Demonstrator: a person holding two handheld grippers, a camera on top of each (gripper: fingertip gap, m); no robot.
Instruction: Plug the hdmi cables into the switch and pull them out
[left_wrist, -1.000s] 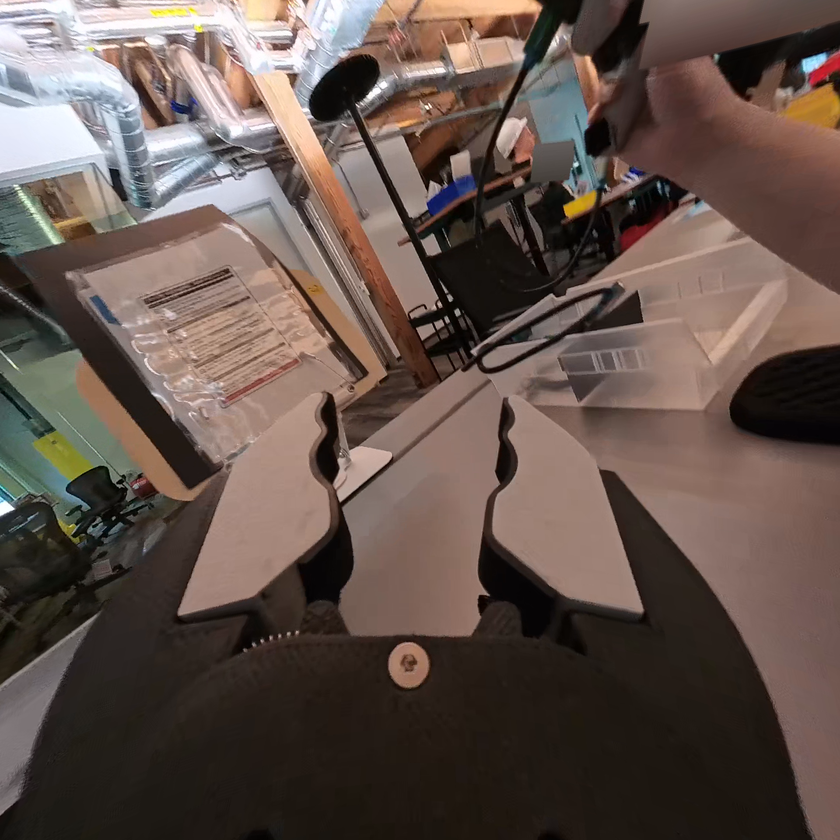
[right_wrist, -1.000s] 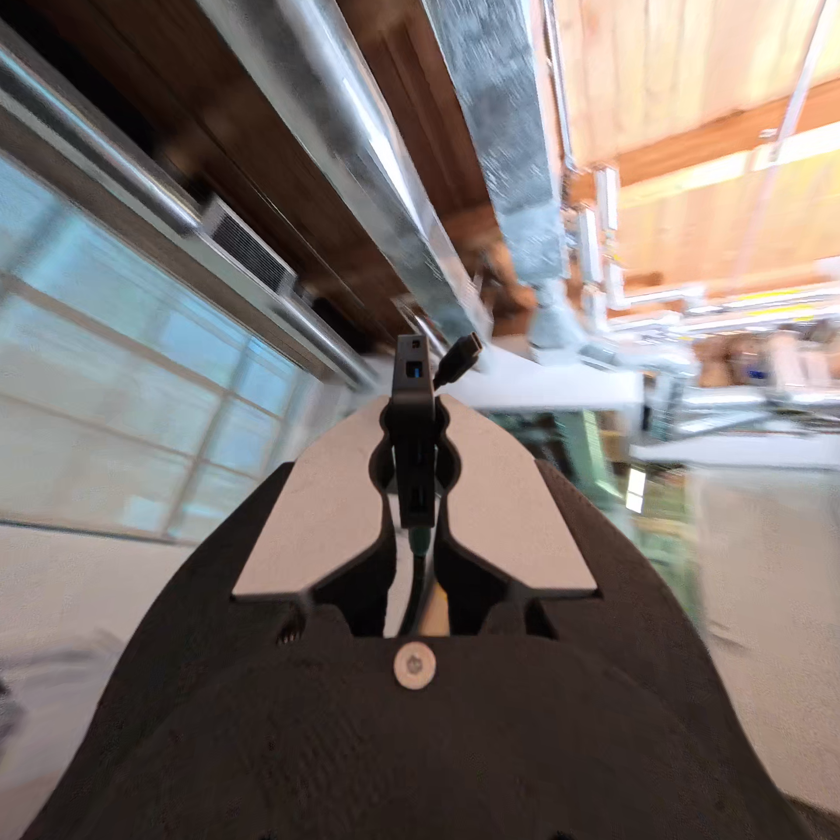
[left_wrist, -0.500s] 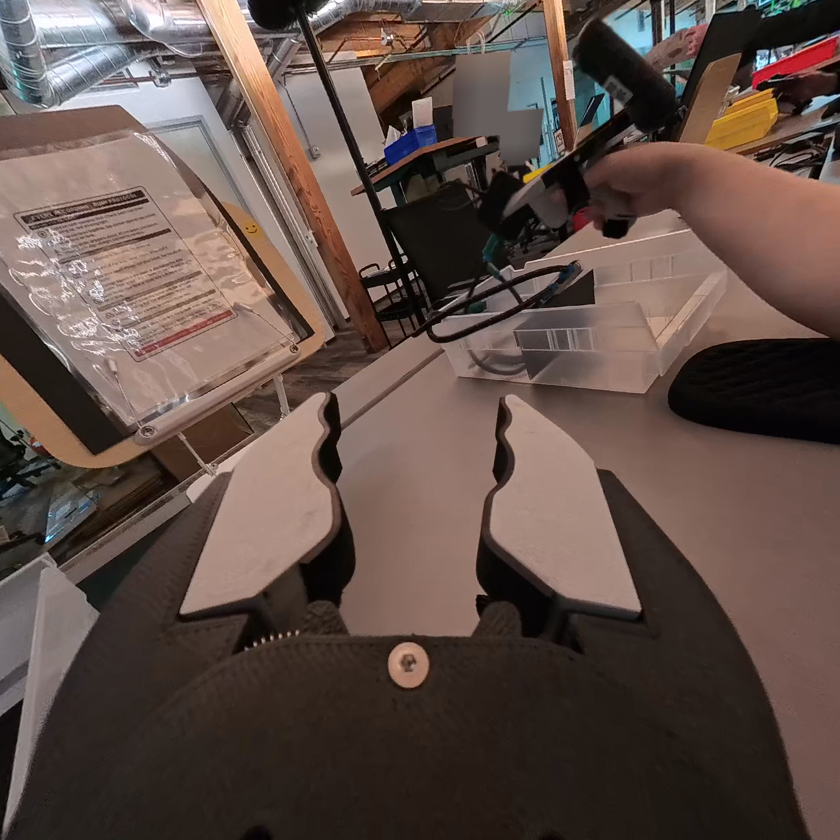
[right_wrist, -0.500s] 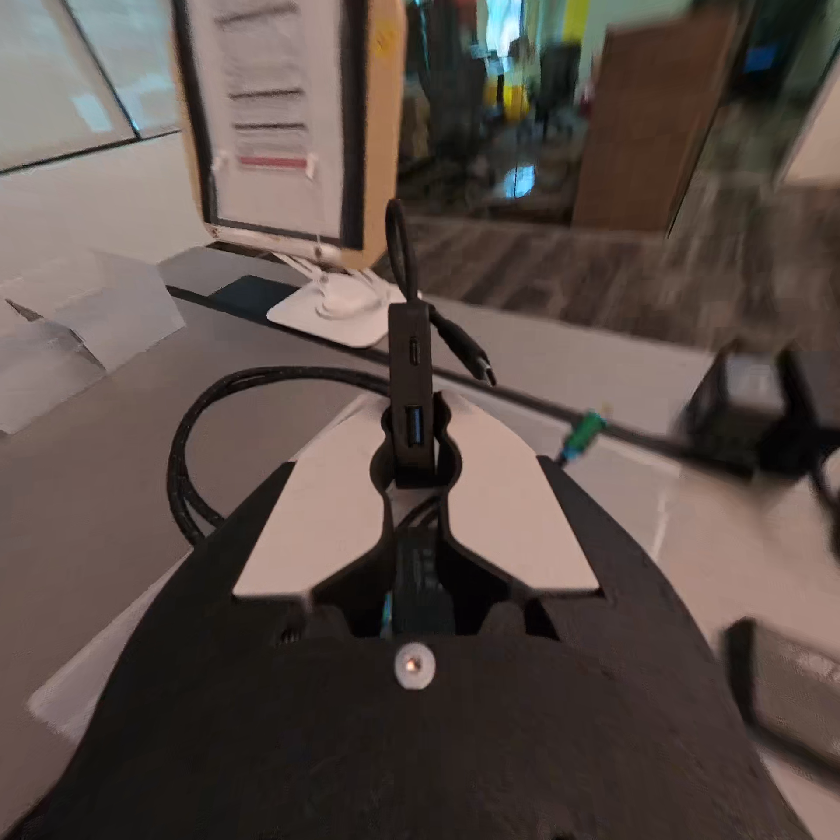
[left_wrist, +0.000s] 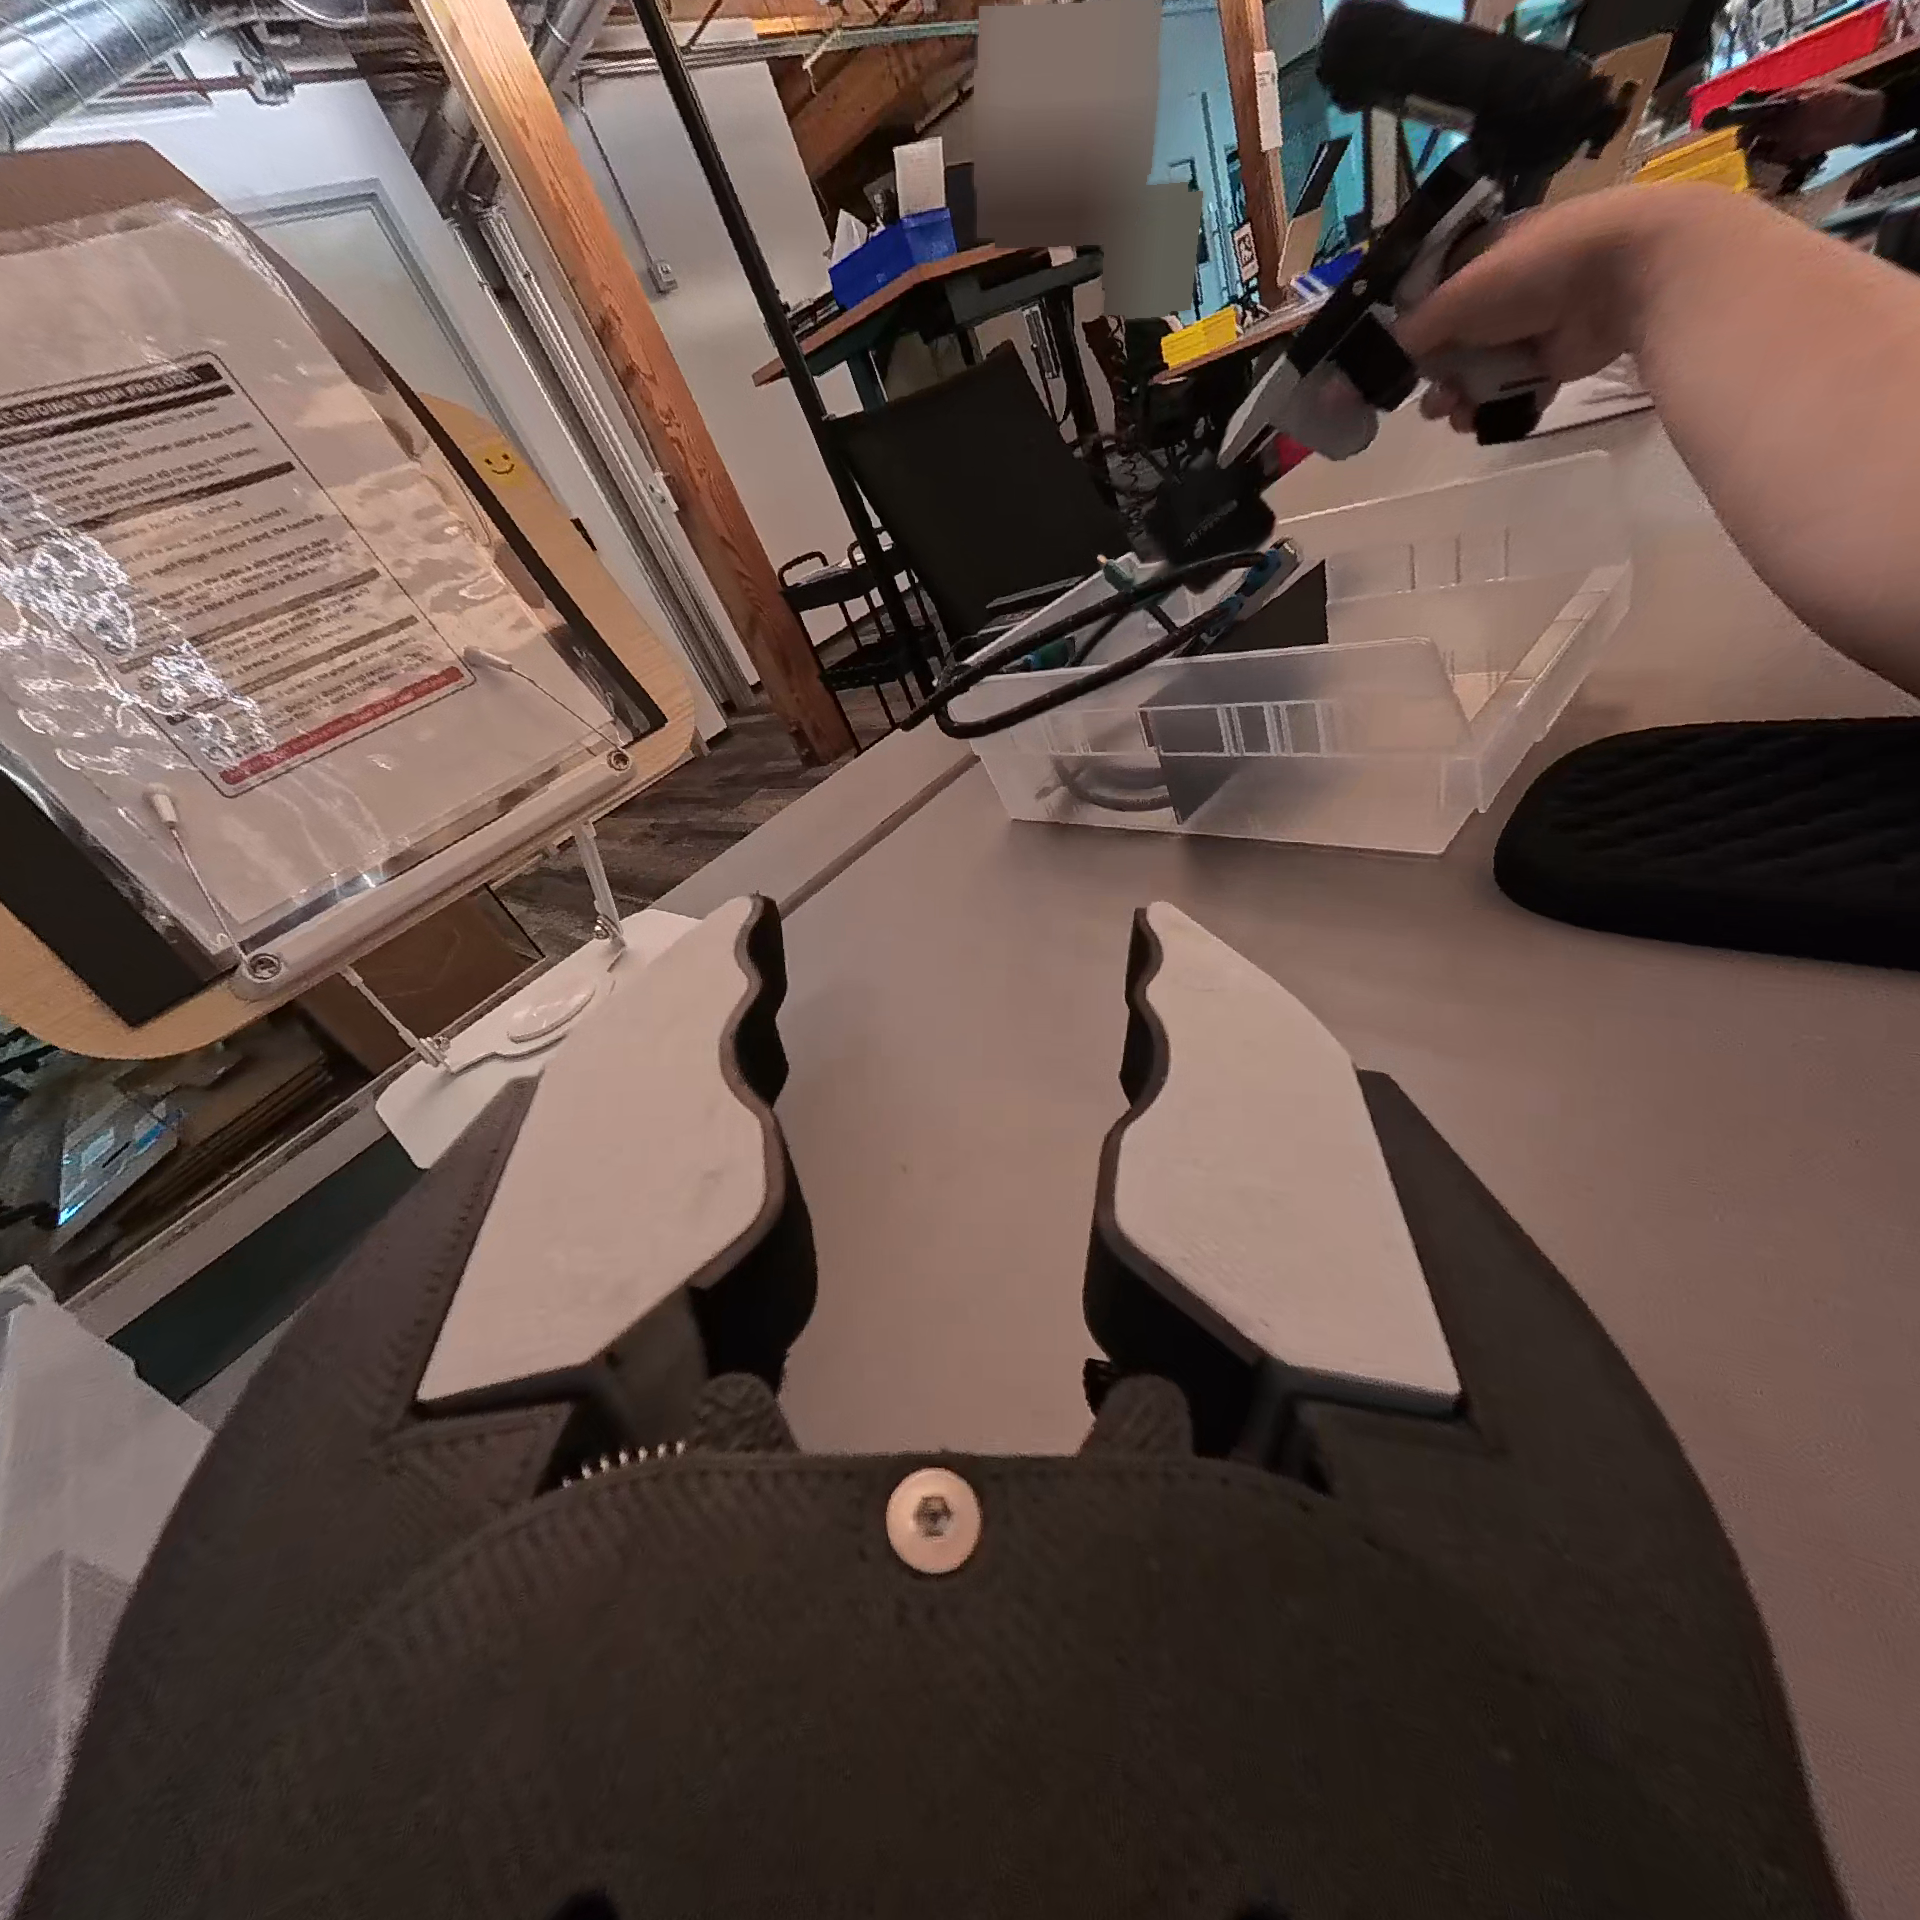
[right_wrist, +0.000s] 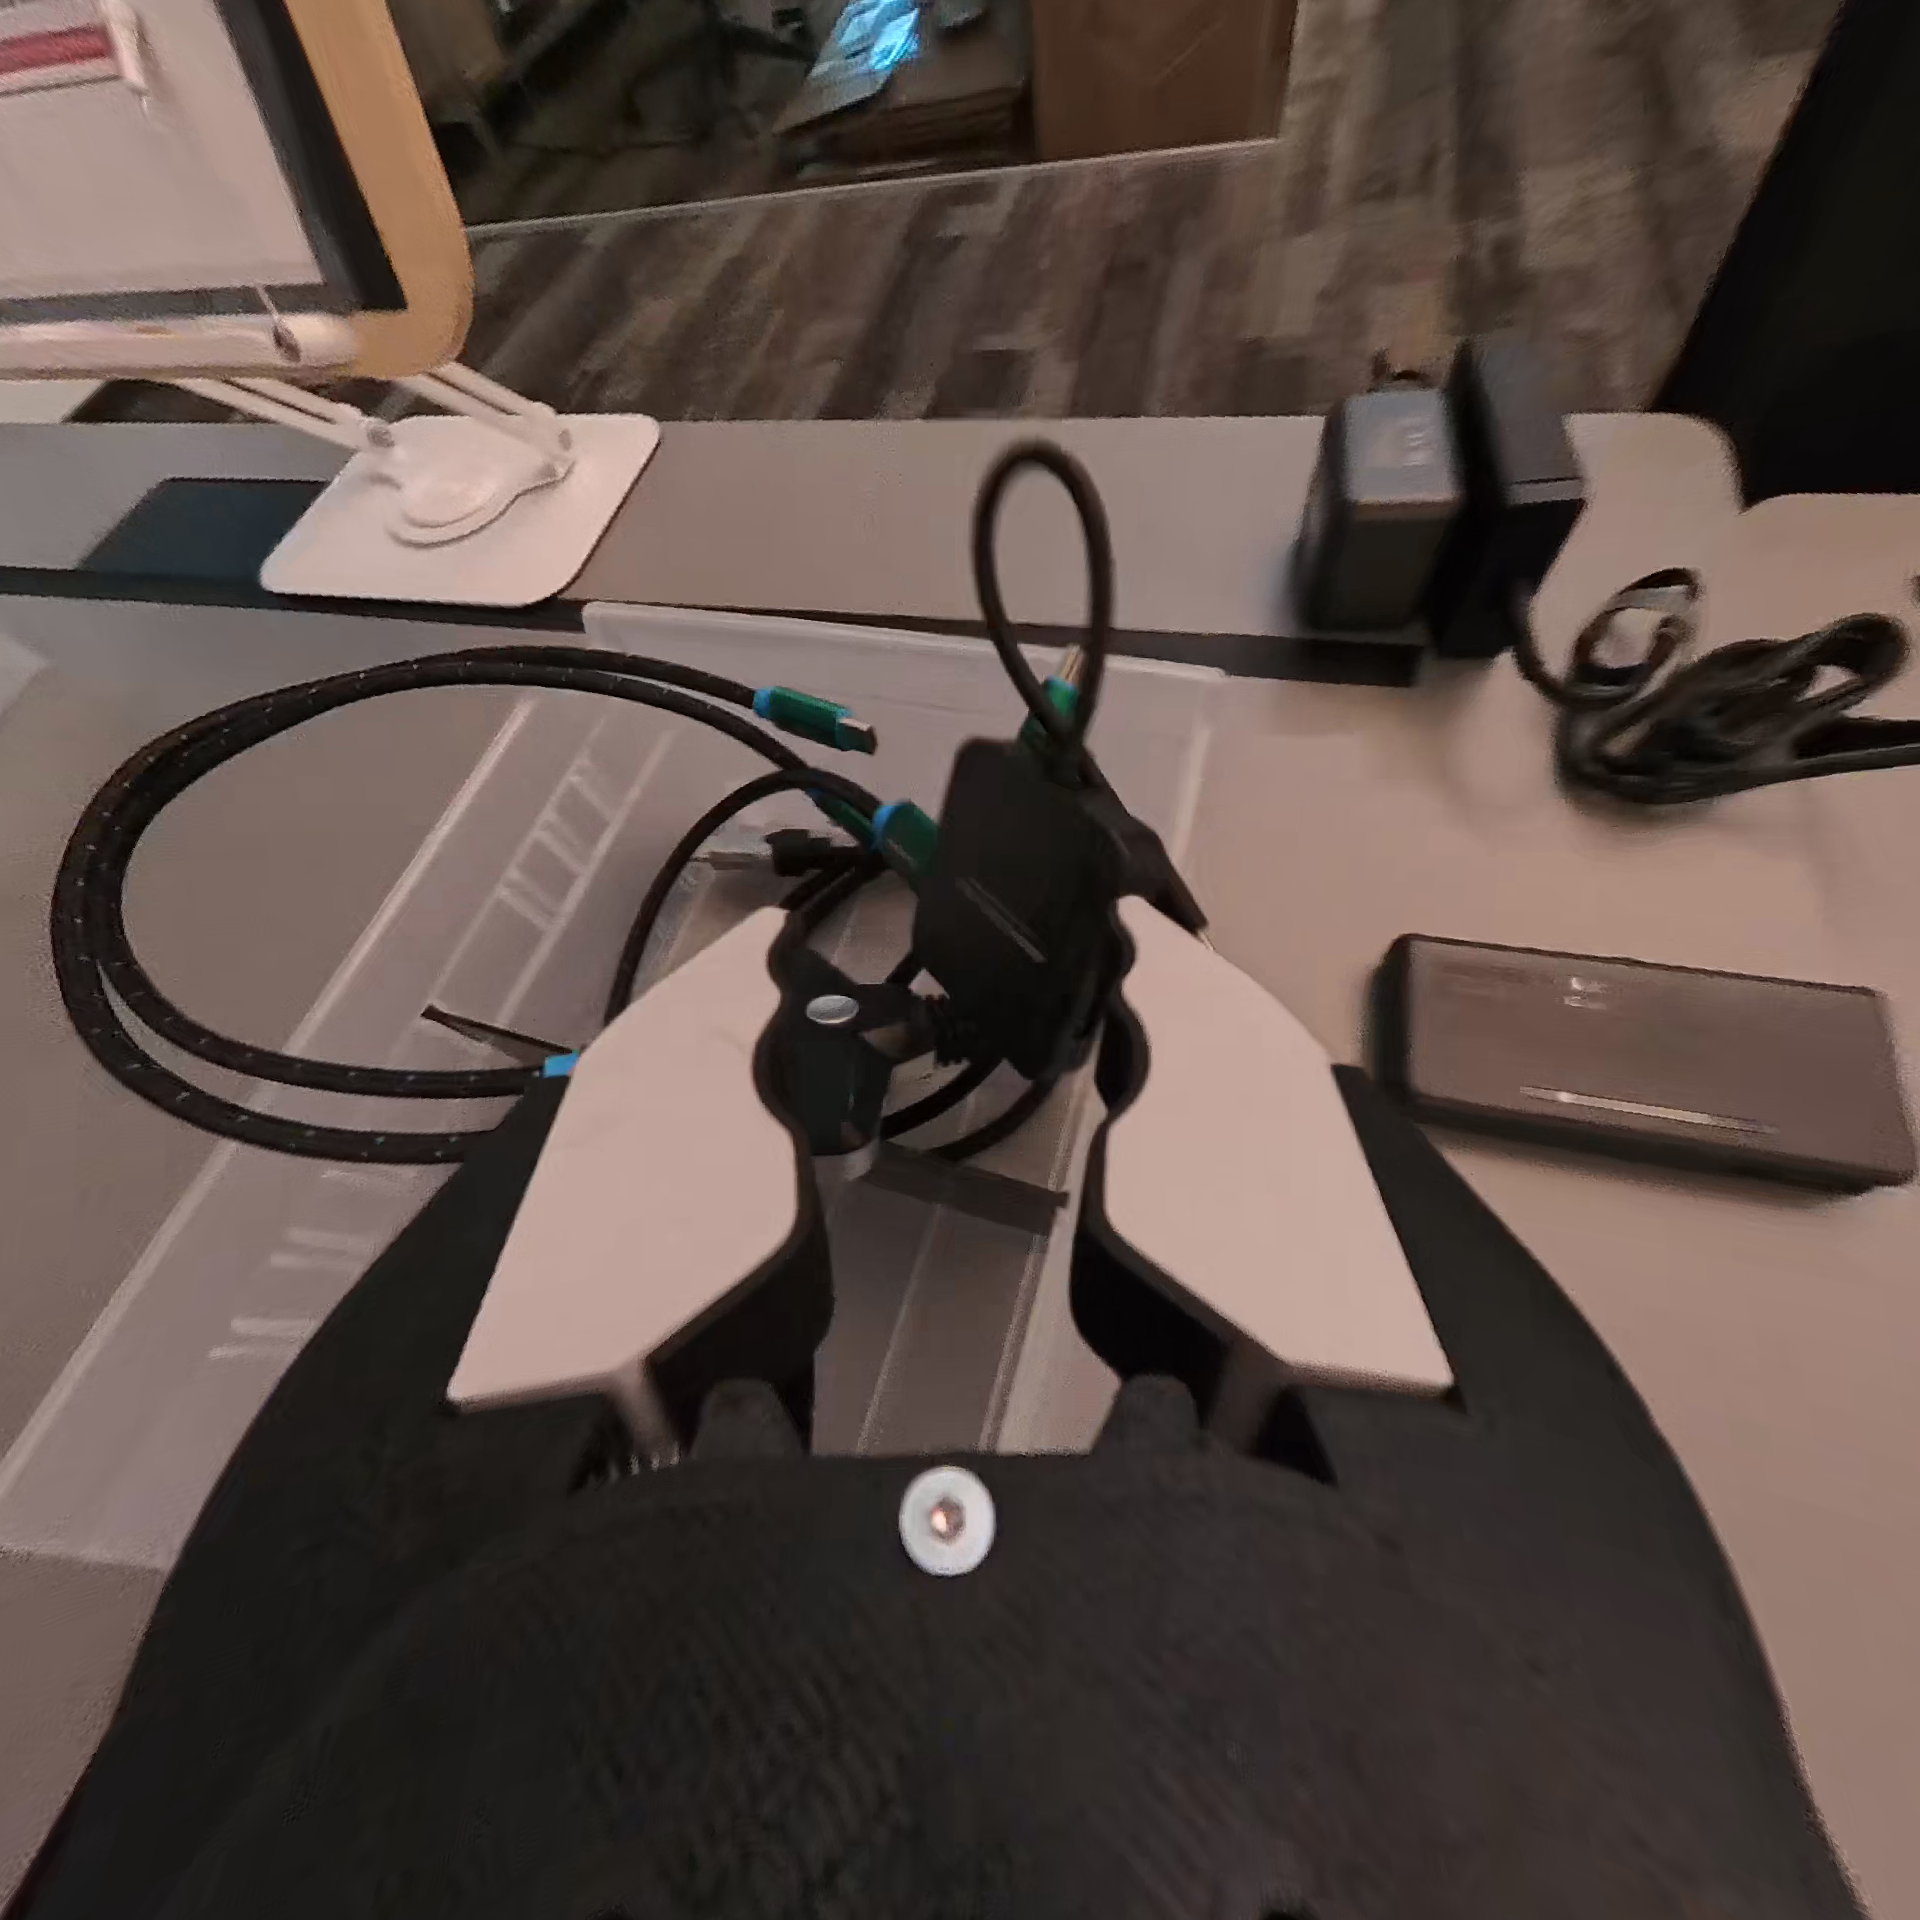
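- Left wrist view is sharp and evenly lit, bright daylight-like light from the far workshop behind the slanted wooden post (left_wrist: 634, 343).
- Glare ripples across the clear plastic cover of the printed sheet on its stand (left_wrist: 239, 582).
- Wide-angle bend curves the post and the grey tabletop (left_wrist: 956, 1195) edges.
- Right wrist view is dimmer, warmer, and smeared with motion blur: the flat black rectangular box (right_wrist: 1642, 1060) and the tangled black cord pile (right_wrist: 1725, 707) look soft.
- Shadows stay faint.

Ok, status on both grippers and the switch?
Left gripper open, empty, above table. Right gripper open over clear bin, switch between its spread fingers. HDMI cables looped in bin beneath.
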